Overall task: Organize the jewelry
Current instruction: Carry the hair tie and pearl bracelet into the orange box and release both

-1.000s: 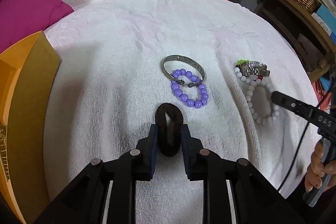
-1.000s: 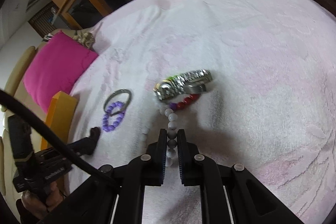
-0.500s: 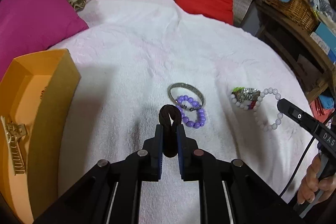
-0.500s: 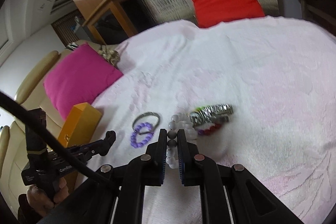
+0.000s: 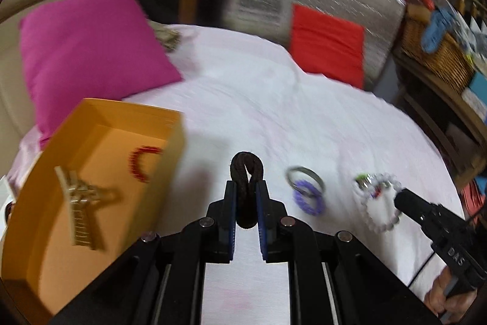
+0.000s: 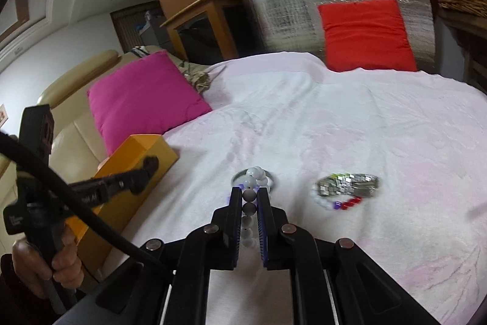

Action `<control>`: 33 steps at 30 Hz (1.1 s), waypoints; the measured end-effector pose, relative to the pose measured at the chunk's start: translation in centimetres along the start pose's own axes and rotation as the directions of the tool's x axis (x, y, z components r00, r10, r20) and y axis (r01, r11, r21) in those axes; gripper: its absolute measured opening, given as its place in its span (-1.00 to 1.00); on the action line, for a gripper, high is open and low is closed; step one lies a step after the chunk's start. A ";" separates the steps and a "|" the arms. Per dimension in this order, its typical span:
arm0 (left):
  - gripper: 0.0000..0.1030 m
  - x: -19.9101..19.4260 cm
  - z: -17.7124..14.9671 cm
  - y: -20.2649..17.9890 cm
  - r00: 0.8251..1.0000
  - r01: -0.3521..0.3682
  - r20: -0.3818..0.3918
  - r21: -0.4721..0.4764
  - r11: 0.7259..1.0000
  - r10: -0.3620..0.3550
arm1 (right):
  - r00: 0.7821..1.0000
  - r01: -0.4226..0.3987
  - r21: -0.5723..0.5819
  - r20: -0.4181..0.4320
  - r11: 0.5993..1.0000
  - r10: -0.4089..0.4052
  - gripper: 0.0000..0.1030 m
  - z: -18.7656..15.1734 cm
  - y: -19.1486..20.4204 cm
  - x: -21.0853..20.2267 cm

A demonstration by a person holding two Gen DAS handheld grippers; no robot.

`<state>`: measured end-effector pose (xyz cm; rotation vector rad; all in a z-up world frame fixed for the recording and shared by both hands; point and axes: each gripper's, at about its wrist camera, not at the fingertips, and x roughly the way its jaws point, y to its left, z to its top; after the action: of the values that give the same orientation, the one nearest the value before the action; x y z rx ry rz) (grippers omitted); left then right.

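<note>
My left gripper (image 5: 246,188) is shut on a black hair tie (image 5: 246,169) and holds it above the white towel, just right of the orange box (image 5: 100,124). The box holds a gold hair clip (image 5: 79,203) and a red bead bracelet (image 5: 141,162). My right gripper (image 6: 250,194) is shut on a white bead bracelet (image 6: 254,175), lifted off the towel. A metal bangle (image 5: 305,177) and a purple bead bracelet (image 5: 308,200) lie together on the towel. A silver watch (image 6: 348,183) with a mixed bead bracelet (image 6: 345,203) lies to the right.
A magenta cushion (image 5: 88,51) lies behind the box and a red cushion (image 5: 327,41) leans at the back. A wicker basket (image 5: 435,51) stands on a shelf at the right. White towel (image 6: 350,118) covers the surface.
Both grippers have lifted and pulled back with their items. The left one has swung left toward the orange box with the hair tie. The white bracelet has come up off the watch pile.
</note>
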<state>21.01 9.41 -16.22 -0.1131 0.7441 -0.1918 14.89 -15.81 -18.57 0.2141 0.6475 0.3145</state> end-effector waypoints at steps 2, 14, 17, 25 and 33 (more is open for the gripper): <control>-0.76 -1.0 0.2 1.9 0.999 -0.037 0.028 -0.036 0.999 0.038 | 1.000 -0.021 -0.013 0.004 1.000 0.021 -0.79 0.6 1.6 0.3; -0.76 -4.1 -1.5 15.5 0.954 -0.292 -0.030 -0.334 0.896 0.300 | 0.949 -0.306 -0.021 -0.089 0.952 0.304 -0.79 3.3 15.2 8.4; -0.75 -3.0 -2.3 18.0 0.940 -0.342 -0.130 -0.377 0.861 0.317 | 0.927 -0.353 -0.004 -0.136 0.936 0.349 -0.79 3.0 17.8 11.0; 0.03 -2.1 -3.5 19.9 0.915 -0.404 -0.207 -0.413 0.816 0.347 | 0.919 -0.288 0.083 -0.256 0.954 0.299 -0.41 2.4 19.6 17.2; 0.03 -1.7 -1.7 14.4 0.905 -0.425 -0.108 -0.285 0.859 0.412 | 0.965 -0.203 0.070 -0.155 0.977 0.211 -0.38 3.1 13.1 12.9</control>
<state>20.52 23.76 -18.75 -0.2358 0.8200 0.3420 23.67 0.63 -19.48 0.3105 0.7968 0.5204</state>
